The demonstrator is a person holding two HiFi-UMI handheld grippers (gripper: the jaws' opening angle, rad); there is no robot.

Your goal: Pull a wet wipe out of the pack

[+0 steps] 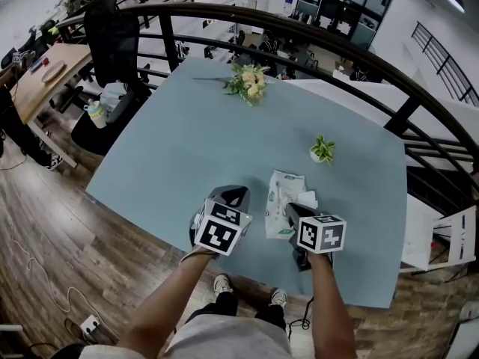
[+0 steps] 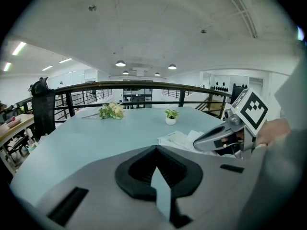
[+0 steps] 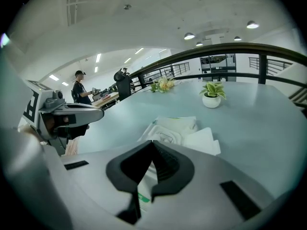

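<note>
Forearms point(image 1: 179, 290) reach in over the near edge. Left gripper point(image 1: 233, 196), jaws pressed together and empty, is held above bare surface point(image 1: 172, 148). Just right lies the wet-wipe pack point(image 1: 283, 200), near that edge. Only the right gripper view shows its wipe point(image 3: 206, 140) sticking out. Right gripper point(image 1: 292, 212) is closed over the pack; any pinch is unclear.
</note>
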